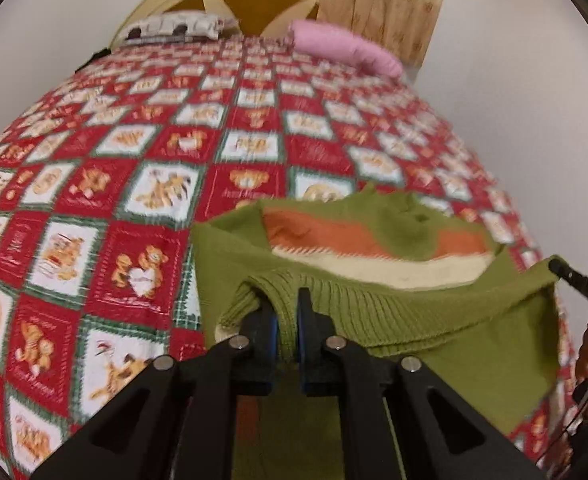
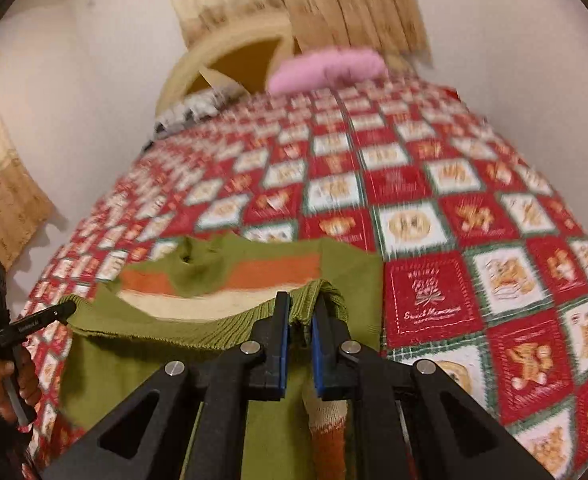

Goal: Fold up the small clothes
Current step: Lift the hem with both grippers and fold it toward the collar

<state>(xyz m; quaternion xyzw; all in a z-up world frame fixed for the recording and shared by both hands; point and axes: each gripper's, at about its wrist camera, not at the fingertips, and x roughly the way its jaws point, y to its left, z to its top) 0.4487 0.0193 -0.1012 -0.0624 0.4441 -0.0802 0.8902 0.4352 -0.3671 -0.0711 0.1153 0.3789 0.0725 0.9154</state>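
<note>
The left hand-held gripper (image 1: 288, 312) is clamped on the ribbed hem of the green sweater (image 1: 373, 240), which lies partly folded on the bed (image 1: 94, 208). The right hand-held gripper (image 2: 301, 316) pinches the same hem's opposite corner.

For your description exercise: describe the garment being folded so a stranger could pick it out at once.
Start at the bed's red-and-white checked quilt. At its near end lies the sweater, its ribbed hem pinched by the left gripper and right gripper. It alone is olive green, with orange and cream stripes.
</note>
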